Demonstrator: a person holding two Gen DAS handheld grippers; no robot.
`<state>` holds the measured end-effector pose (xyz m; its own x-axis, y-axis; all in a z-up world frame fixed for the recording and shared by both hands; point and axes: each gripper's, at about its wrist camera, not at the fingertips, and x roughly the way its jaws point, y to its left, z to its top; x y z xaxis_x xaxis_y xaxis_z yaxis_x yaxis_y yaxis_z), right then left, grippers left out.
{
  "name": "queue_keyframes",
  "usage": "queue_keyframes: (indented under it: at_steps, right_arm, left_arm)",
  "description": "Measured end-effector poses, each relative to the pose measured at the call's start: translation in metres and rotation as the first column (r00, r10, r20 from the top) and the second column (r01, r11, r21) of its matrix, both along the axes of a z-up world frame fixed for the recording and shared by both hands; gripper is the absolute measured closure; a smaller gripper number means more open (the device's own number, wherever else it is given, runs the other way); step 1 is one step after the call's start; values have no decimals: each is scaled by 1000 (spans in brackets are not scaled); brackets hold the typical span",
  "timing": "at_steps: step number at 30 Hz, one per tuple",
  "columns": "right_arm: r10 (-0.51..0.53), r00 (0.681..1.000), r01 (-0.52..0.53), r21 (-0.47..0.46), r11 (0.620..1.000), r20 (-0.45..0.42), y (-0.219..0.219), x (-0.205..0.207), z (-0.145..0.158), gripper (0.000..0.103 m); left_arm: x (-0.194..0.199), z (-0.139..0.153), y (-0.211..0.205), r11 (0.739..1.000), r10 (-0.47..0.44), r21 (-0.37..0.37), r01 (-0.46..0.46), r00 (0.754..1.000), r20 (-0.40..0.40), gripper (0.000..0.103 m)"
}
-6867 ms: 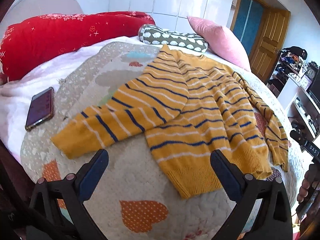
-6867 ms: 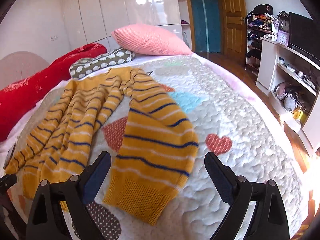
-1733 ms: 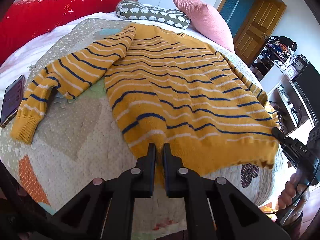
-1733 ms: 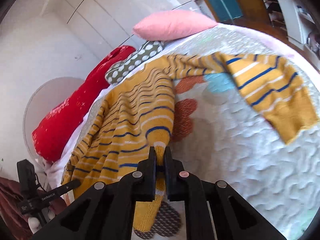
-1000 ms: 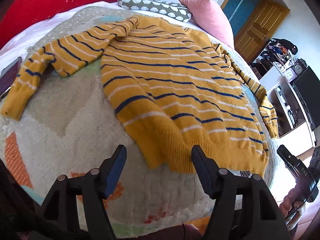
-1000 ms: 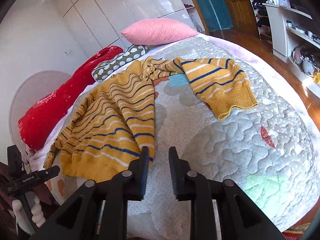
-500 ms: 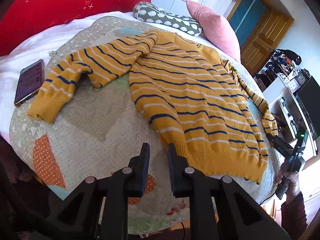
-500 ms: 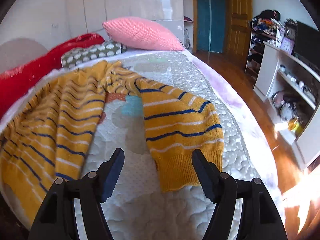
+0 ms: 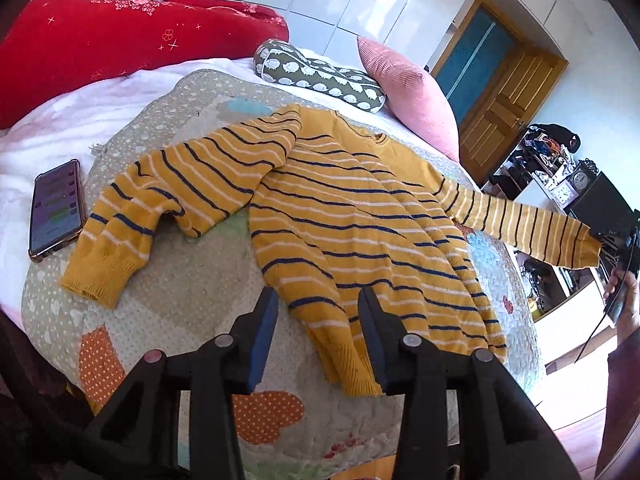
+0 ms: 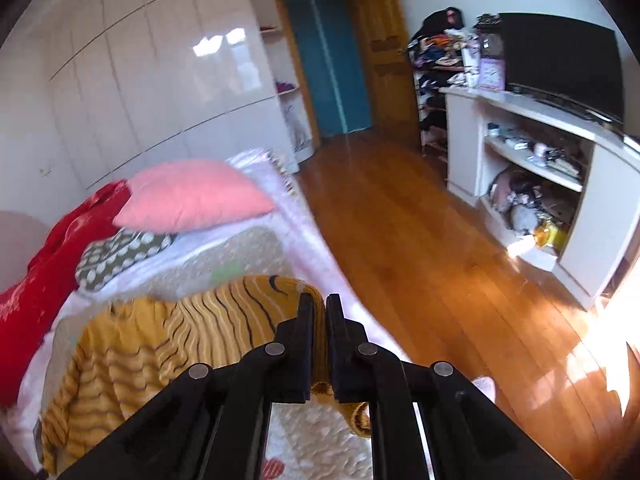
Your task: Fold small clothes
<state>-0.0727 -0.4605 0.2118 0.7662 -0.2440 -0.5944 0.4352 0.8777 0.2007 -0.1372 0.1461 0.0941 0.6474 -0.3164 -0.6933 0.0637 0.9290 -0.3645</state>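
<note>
A mustard-yellow knitted sweater with navy and white stripes (image 9: 360, 216) lies front-down across the quilted patchwork bedspread (image 9: 180, 312), body flat, one sleeve bent near a smartphone in a clear case (image 9: 56, 210). The right gripper (image 10: 318, 320) has its jaws clenched on the ribbed cuff of the other sleeve (image 9: 520, 226), which stretches taut off the bed's edge toward the white shelving unit (image 10: 540, 184). The left gripper (image 9: 316, 320) hovers above the sweater's lower hem, tilted downward, its jaws opening with nothing pinched between them.

The step in hand looks to be the sleeve fold: done well, the cuff should travel in a low arc back over the body and land parallel to the side seam, without dragging the torso out of square. The free gripper could steady the hem meanwhile. The person's hand (image 9: 620, 292) carrying the right gripper is extended away from the bed, angled down.
</note>
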Motion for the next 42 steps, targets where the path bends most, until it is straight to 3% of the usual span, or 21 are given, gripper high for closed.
queue_keyframes:
  at_steps: [4, 10, 15, 20, 23, 26, 28, 30, 32, 34, 37, 42]
  right_arm:
    - [-19, 1000, 20, 44, 999, -16, 0, 20, 24, 99]
    - [229, 973, -224, 129, 966, -27, 109, 88, 23, 99]
    - [455, 888, -437, 181, 881, -70, 253, 164, -3, 99]
    - [610, 778, -569, 241, 786, -150, 403, 224, -64, 99]
    - [645, 736, -601, 240, 763, -207, 477, 246, -107, 99]
    - [661, 697, -619, 231, 751, -279, 515, 268, -147, 96]
    - [694, 666, -643, 261, 720, -275, 521, 269, -159, 95]
    - [735, 643, -680, 281, 677, -214, 510, 260, -148, 90]
    - [747, 643, -704, 255, 663, -169, 492, 248, -126, 65]
    - [731, 669, -702, 212, 680, -135, 465, 231, -103, 52]
    - [686, 712, -669, 154, 727, -150, 401, 189, -87, 48]
    - [544, 805, -535, 109, 838, -235, 280, 97, -113, 42]
  left_arm:
    - [3, -7, 11, 1000, 13, 2, -13, 1000, -7, 63]
    - [3, -16, 36, 998, 51, -22, -51, 999, -11, 63]
    - [-3, -20, 56, 995, 93, -46, -93, 996, -6, 62]
    - [-8, -27, 74, 991, 124, -50, -125, 992, -25, 62]
    - [-9, -31, 81, 989, 137, -50, -139, 990, -41, 62]
    - [-8, -36, 85, 988, 138, -58, -141, 989, -53, 58]
    - [-5, -40, 84, 989, 129, -69, -133, 990, -58, 53]
    - [0, -43, 80, 990, 110, -80, -115, 992, -65, 52]
    - [8, -48, 71, 991, 80, -99, -87, 994, -78, 52]
    - [14, -51, 59, 992, 45, -116, -55, 995, -85, 51]
    - [21, -57, 35, 990, -21, -138, 7, 995, -98, 45]
    - [32, -69, -8, 979, -142, -164, 119, 980, -140, 45]
